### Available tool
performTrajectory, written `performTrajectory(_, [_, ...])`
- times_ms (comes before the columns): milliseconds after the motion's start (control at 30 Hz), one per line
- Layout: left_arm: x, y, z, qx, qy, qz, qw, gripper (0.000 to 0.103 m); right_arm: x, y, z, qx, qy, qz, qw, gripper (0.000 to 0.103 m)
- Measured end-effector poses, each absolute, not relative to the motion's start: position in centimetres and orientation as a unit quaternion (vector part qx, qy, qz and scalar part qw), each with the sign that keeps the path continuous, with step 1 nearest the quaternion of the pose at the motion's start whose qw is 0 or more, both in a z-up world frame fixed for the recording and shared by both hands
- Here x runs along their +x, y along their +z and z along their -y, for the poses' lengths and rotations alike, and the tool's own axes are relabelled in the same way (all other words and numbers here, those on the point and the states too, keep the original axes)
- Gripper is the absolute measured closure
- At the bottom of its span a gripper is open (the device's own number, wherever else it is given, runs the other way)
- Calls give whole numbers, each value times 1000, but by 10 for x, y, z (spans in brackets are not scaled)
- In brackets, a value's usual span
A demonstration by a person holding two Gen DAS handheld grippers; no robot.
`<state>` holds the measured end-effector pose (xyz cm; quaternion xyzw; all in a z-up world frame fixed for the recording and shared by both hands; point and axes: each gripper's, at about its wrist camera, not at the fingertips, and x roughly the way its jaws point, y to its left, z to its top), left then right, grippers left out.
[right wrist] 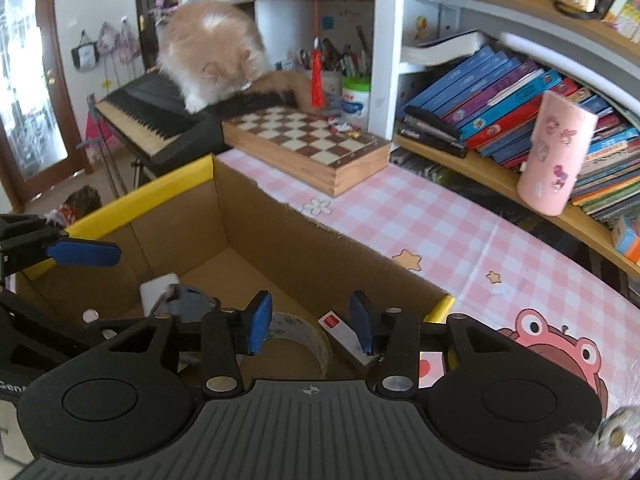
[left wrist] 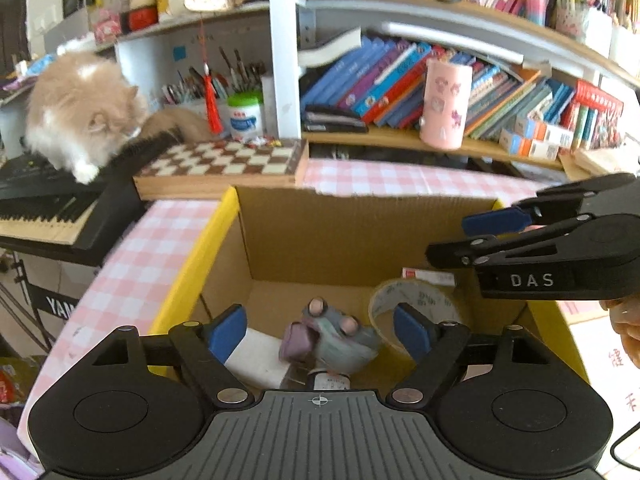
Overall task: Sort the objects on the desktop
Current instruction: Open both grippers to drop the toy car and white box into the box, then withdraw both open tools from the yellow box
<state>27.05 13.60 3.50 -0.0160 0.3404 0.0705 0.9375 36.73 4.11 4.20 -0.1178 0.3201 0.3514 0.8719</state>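
Note:
A cardboard box [left wrist: 228, 220] with yellow-taped edges stands open on the pink checked table. In it lie a grey and purple toy figure [left wrist: 340, 340], blurred, a white block [left wrist: 260, 356], a tape roll [left wrist: 416, 300] and a small red and white packet [left wrist: 428, 276]. My left gripper [left wrist: 320, 332] hangs open over the box, its blue pads wide apart and clear of the toy below them. My right gripper [right wrist: 311, 328] is open above the tape roll [right wrist: 304, 336] and the packet [right wrist: 340, 330], with nothing between its pads. It reaches in from the right in the left wrist view [left wrist: 472, 236].
A cat [right wrist: 216, 52] stands on a black keyboard [right wrist: 152, 116] behind the box. Next to it lies a wooden chessboard [right wrist: 308, 140]. A pink cup [right wrist: 556, 156] stands on the shelf in front of the books. A hand [left wrist: 628, 328] shows at the right edge.

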Motion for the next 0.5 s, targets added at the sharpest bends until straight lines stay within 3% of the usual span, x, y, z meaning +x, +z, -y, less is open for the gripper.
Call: performTrajectory(500, [216,58,-131,-14,71,-288,955,19,315,69,-2,-69,283,-273,917,60])
